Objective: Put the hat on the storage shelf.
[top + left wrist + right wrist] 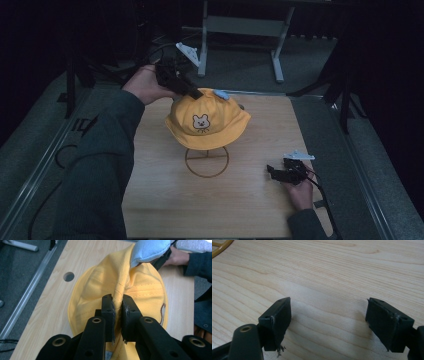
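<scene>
Yellow hat (pixel 207 120) sat on a wire stand (pixel 206 161) near the middle of the tabletop (pixel 165 200), toward the far edge. Left gripper (pixel 117 312) was clamped on a pinched fold of the crown, jaws nearly together with cloth between. Right gripper (pixel 328 320) rested wide apart and empty over bare wood by the right edge. Judgement: lift straight up, keeping the pinch firm, so the brim clears the stand's ring. Blue ear (pixel 150 250) flopped just beyond the fold; a hole (pixel 69 276) lay beside the hat.
</scene>
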Tool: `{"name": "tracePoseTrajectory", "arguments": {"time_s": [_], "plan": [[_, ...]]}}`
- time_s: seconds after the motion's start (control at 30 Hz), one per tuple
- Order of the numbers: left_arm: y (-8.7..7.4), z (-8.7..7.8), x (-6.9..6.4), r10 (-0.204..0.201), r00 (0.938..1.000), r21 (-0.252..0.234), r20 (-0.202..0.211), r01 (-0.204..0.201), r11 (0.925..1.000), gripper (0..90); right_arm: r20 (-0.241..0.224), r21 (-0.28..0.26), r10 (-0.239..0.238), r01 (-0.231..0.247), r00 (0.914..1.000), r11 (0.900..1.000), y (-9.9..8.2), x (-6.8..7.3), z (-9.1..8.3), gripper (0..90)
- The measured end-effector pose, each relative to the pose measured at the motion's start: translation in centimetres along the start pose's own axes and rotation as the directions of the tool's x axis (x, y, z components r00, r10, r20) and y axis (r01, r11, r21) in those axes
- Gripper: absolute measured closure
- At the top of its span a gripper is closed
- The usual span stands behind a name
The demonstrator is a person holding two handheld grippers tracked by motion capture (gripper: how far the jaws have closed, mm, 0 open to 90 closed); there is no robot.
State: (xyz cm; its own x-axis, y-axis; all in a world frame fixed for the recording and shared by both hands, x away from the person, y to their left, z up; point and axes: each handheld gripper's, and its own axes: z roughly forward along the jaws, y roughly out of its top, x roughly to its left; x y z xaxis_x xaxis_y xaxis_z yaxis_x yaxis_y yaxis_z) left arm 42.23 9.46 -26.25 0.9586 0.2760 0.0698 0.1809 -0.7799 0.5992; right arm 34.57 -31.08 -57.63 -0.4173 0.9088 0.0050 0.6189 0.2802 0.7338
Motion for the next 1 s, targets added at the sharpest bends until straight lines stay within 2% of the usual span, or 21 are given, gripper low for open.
{"name": "tracePoseTrajectory", "arguments": {"time_s": [0.4, 0.67, 0.9, 1.0], "plan": [[0.2, 2.3, -0.5, 0.009, 0.9996, 0.001, 0.026, -0.009, 1.0, 80.8, -0.001, -0.001, 0.002, -0.002, 1.0, 1.0, 0.0, 0.0, 0.0, 20.6], [0.3, 4.0, -0.6, 0.014, 0.9997, 0.029, 0.022, -0.015, 0.9995, 79.1, 0.0, -0.001, -0.002, 0.002, 1.0, 1.0, 0.0, 0.0, 0.0, 20.6], [-0.5, 4.0, -0.4, -0.015, 0.9994, 0.009, 0.032, 0.015, 0.9999, 78.2, 0.0, 0.0, -0.003, 0.003, 1.0, 1.0, 0.0, 0.0, 0.0, 20.6], [-0.5, 3.8, -0.3, -0.021, 0.9996, 0.001, 0.018, 0.021, 0.9998, 70.7, 0.0, 0.0, -0.002, 0.002, 1.0, 1.0, 0.0, 0.0, 0.0, 20.6]]}}
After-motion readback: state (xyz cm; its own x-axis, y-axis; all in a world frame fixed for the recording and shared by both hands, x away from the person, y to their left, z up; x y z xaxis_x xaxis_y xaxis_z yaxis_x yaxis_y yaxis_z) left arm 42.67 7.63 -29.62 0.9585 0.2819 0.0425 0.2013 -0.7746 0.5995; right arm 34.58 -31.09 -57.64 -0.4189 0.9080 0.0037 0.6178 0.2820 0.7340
